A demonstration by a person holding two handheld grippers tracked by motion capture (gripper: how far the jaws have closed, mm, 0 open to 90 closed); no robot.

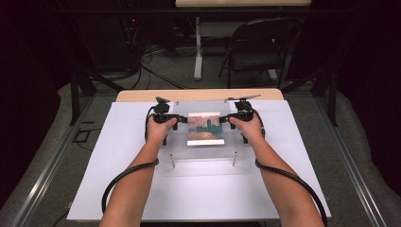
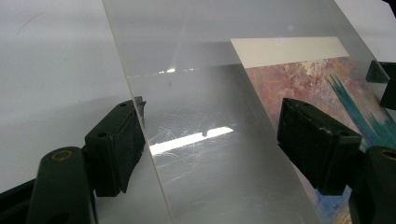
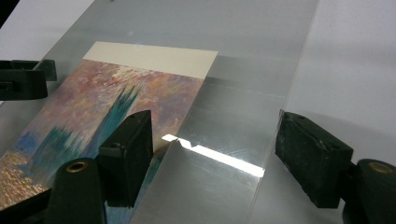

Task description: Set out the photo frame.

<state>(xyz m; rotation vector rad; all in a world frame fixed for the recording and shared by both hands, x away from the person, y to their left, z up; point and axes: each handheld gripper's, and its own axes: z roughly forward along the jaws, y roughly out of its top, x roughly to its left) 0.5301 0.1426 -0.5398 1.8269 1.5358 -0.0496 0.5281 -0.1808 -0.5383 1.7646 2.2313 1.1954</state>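
High view: on the white tabletop (image 1: pixel 118 189), a clear acrylic sheet (image 1: pixel 203 153) covers the painted picture card (image 1: pixel 205 128). Left tongs (image 1: pixel 182 119) and right tongs (image 1: pixel 224 119) stand released, each straddling 1 edge; clamping unevenly could tilt the sheet.

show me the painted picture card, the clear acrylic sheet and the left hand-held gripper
painted picture card (image 1: pixel 205 127), high view, its middle
clear acrylic sheet (image 2: pixel 205 154), left gripper view, bare scratched face
left hand-held gripper (image 2: pixel 210 144), left gripper view, between its open fingertips

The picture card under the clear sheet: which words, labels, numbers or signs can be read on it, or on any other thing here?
None: the picture card bears only painted colours and a blank cream strip; the clear sheet and the white board carry no writing.
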